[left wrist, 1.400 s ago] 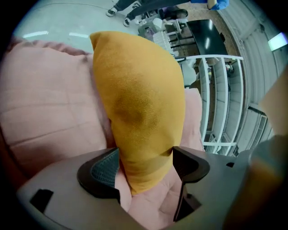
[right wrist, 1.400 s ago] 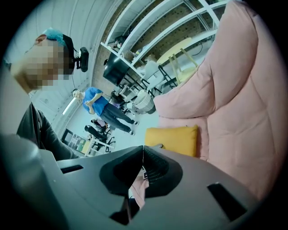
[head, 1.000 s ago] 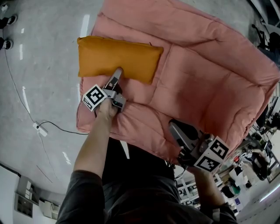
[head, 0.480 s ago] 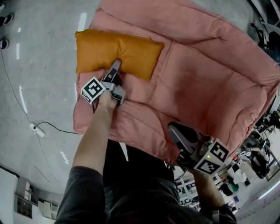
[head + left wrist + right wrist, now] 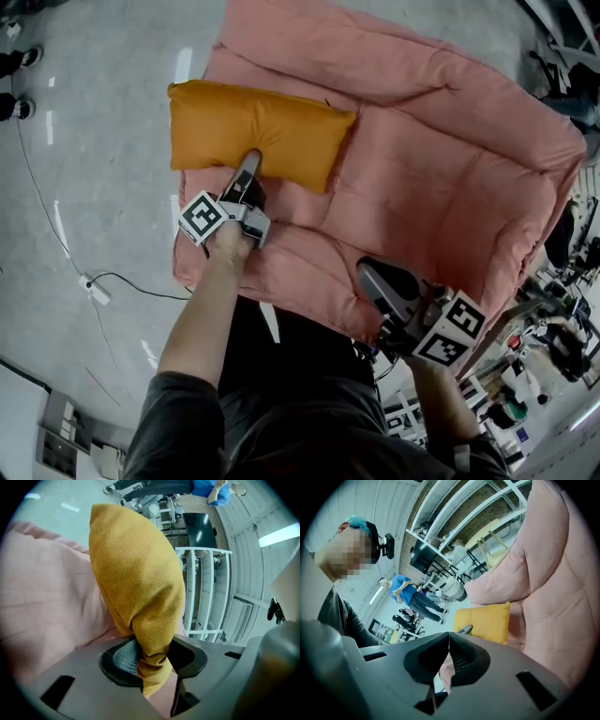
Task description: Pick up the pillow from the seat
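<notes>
1. head view: glossy grey concrete floor (image 5: 94, 187), with a thin cable (image 5: 131, 278) at left. the orange rectangular pillow (image 5: 258, 127) sits upper left on the quilted pink seat (image 5: 450, 187).
2. left gripper view: the left gripper (image 5: 152, 660), jaws just closing, pinches the pillow's velvety near edge.
3. right gripper view: the right gripper (image 5: 449, 651) is clenched on nothing; white shelving (image 5: 454, 517) stands behind.

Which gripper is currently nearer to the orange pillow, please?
Left. The left gripper, whose jaws have just been closing, pinches the pillow at its near edge; the right gripper, shut and empty, hangs over the pink seat front edge, apart from the pillow.
</notes>
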{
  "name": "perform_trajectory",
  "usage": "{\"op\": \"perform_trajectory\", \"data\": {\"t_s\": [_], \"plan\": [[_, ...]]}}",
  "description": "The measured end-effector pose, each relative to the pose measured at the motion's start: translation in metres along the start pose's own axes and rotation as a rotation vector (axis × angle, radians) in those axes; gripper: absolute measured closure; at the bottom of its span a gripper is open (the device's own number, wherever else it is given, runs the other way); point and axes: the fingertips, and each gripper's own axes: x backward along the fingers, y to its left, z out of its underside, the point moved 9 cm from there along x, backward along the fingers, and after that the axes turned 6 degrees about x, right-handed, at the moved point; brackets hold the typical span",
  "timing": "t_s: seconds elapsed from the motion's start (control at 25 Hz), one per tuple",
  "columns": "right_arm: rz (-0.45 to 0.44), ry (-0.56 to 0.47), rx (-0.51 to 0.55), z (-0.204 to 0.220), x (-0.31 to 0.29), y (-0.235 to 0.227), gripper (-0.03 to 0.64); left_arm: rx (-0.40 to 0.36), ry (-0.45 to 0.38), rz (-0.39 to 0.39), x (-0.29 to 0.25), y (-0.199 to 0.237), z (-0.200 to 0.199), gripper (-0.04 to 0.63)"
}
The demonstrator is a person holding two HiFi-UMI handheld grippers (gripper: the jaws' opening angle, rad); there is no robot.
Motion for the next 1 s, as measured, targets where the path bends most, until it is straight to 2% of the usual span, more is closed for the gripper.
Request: {"op": "perform_trajectory", "data": {"t_s": [0.2, 0.52, 1.0], "plan": [[-0.017, -0.081, 0.031, -0.018, 0.015, 0.026, 0.601, -0.016, 0.028, 0.072, 0.016, -0.067, 0.005, 0.433], [-0.028, -0.214, 0.109, -0.047, 0.057, 0.059, 0.601, -0.104, 0.065, 0.129, 0.045, -0.154, 0.026, 0.433], [-0.032, -0.387, 0.244, -0.079, 0.129, 0.116, 0.601, -0.235, 0.128, 0.338, 0.082, -0.301, 0.068, 0.433]]}}
